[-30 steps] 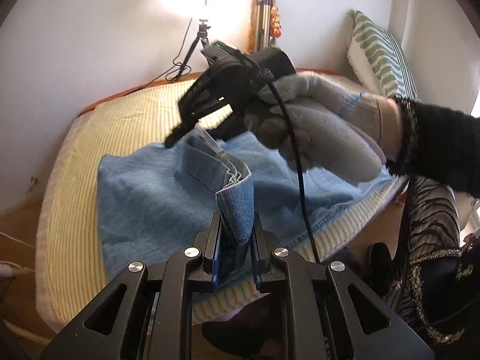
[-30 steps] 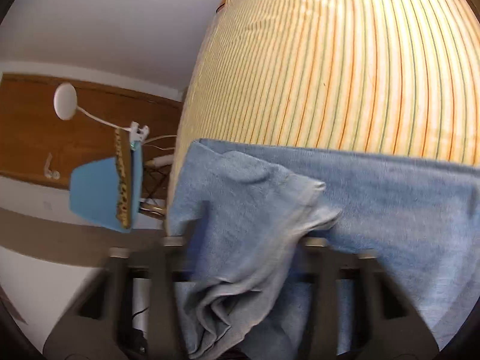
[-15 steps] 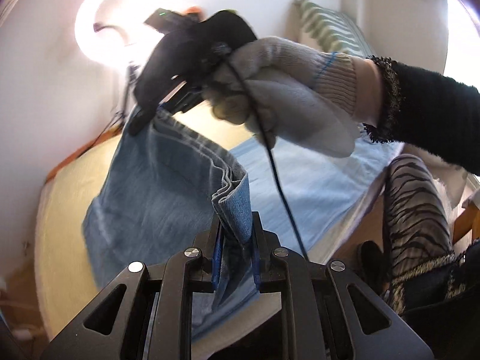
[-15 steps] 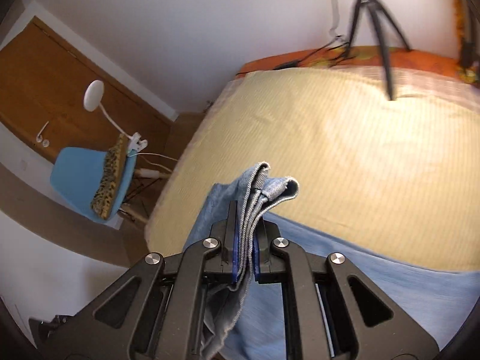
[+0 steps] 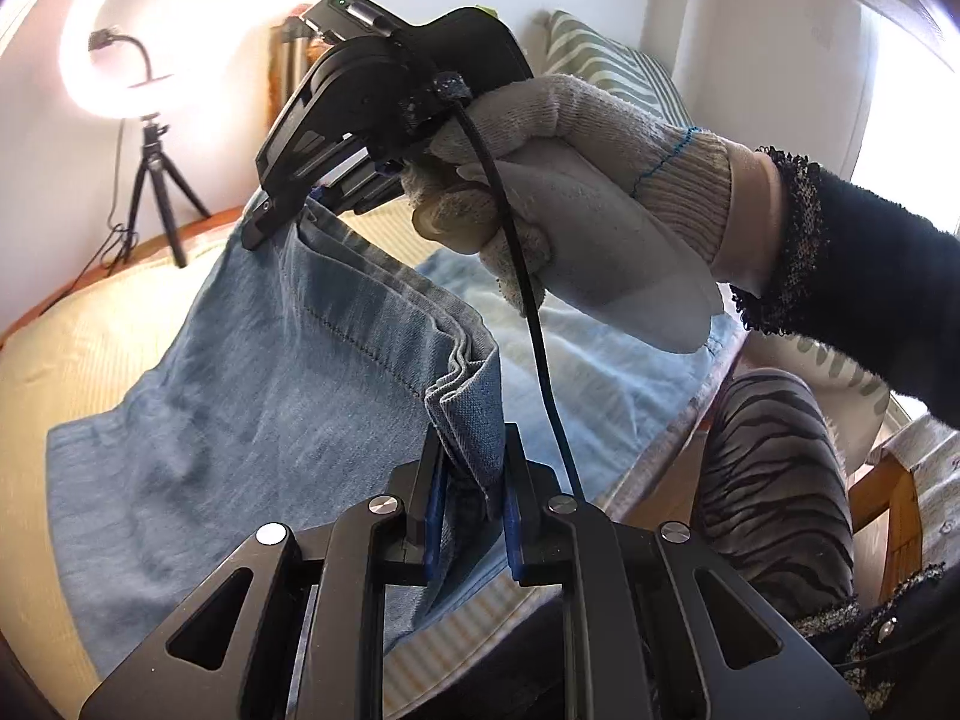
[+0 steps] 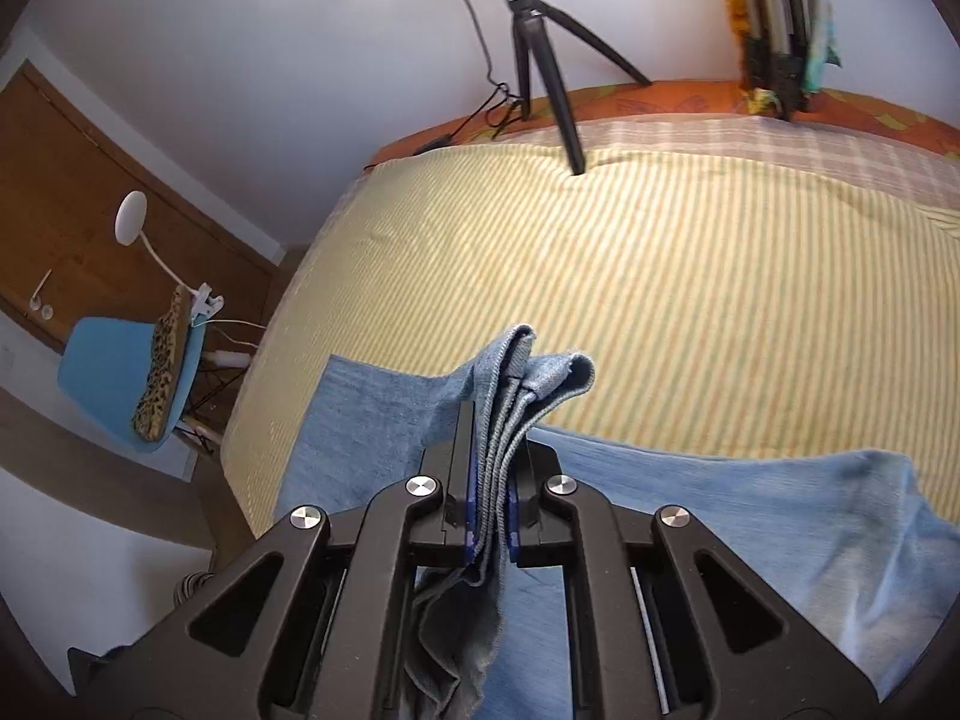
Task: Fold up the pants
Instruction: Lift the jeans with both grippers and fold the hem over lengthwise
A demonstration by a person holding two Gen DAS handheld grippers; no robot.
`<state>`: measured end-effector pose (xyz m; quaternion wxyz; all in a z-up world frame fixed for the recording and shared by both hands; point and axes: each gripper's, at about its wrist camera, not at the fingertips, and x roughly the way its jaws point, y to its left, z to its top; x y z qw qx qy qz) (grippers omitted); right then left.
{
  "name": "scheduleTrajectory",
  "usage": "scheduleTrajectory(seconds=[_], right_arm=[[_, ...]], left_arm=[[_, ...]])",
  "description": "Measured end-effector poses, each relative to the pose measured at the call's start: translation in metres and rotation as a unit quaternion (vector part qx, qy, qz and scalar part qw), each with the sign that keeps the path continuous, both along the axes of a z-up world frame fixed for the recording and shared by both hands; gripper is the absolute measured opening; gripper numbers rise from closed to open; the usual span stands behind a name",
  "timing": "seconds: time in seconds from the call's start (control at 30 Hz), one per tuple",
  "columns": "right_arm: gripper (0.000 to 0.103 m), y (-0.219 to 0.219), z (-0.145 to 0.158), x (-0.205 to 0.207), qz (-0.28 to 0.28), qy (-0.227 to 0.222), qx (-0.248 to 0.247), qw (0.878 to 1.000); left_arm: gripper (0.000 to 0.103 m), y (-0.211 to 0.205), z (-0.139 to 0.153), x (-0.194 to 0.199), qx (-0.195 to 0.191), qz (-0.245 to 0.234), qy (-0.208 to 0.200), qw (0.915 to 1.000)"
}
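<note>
Jeans (image 5: 252,396) hang lifted above the striped bedspread (image 6: 690,300), their lower part resting on it. Left gripper (image 5: 471,483) pinches one bunched corner; right gripper (image 6: 491,495), in a gloved hand (image 5: 576,204), clamps the other corner, near the tripod (image 6: 540,54).

Lt blue pants (image 5: 252,396), prob. yellow-striped bedcover (image 6: 690,300).

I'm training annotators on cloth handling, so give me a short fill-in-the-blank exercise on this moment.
1. Both grippers are shut on the hem of the ____, made of blue denim.
2. The pants are lifted over a bed with a yellow ____ cover.
3. The right gripper is held by a hand wearing a grey ____.
4. The left gripper grips ____ layers of fabric, not one.

Missing words: pants; striped; glove; several
</note>
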<state>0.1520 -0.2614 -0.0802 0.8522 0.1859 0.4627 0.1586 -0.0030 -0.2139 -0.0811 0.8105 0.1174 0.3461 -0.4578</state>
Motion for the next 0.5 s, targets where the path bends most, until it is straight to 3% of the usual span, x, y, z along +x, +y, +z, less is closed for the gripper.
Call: scheduleTrajectory(seconds=[0.3,0.5], right_arm=[[0.008,-0.022,-0.038,-0.002,-0.011,0.030,-0.037,0.999],[0.008,-0.026,-0.045,-0.006,-0.009,0.033,-0.045,0.998]], left_arm=[[0.014,-0.022,-0.032,0.001,0.046,-0.002,0.019,0.9988],[0.014,-0.027,-0.037,0.002,0.060,0.006,0.025,0.9979]])
